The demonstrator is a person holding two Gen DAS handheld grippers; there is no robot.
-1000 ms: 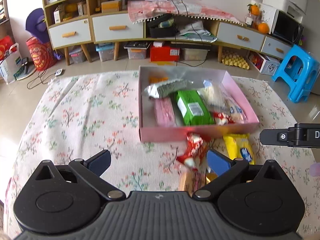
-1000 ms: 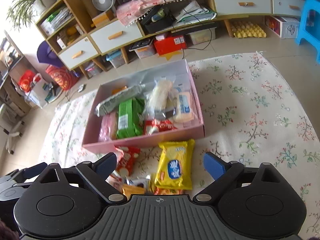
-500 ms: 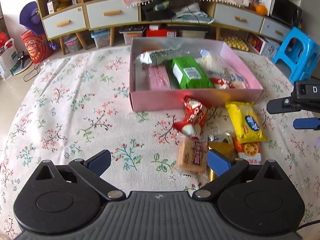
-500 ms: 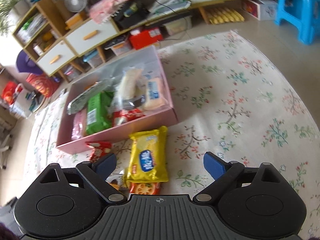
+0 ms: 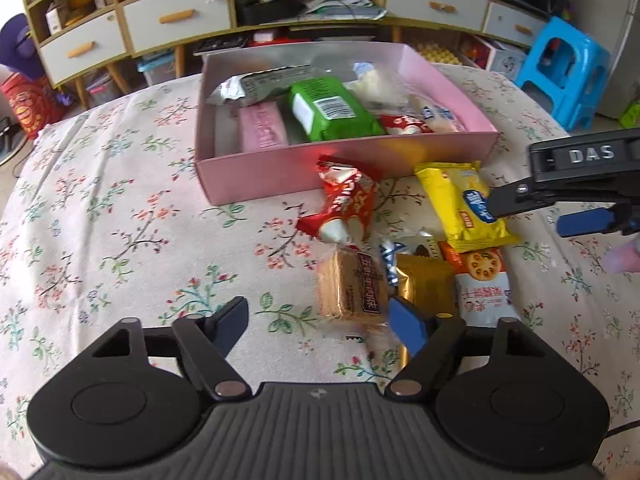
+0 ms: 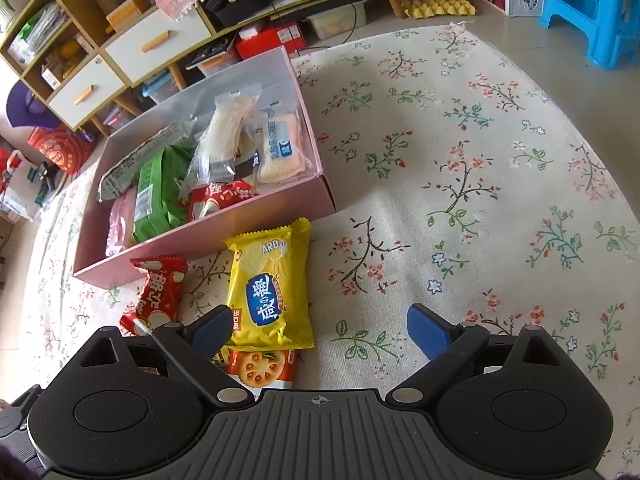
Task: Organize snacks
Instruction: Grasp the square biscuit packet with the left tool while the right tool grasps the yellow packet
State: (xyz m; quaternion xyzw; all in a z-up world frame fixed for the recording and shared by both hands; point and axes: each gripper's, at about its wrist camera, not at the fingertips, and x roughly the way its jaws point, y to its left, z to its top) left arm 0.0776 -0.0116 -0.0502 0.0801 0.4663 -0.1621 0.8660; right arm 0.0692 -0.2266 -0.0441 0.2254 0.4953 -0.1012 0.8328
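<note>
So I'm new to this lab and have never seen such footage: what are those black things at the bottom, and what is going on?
Each picture comes from a camera on a hand-held two-finger gripper, looking along its blue-padded fingers. One view belongs to the left gripper, the other to the right gripper, which also shows at the side of the left view.

On the floral tablecloth stands a pink cardboard box already holding snacks. Before it lie loose packets: a red wrapped snack, a yellow cracker bag and a clear-wrapped brown cake.

Neither gripper holds anything. The left jaws are closing, nothing pressed between them; the right stand open.
</note>
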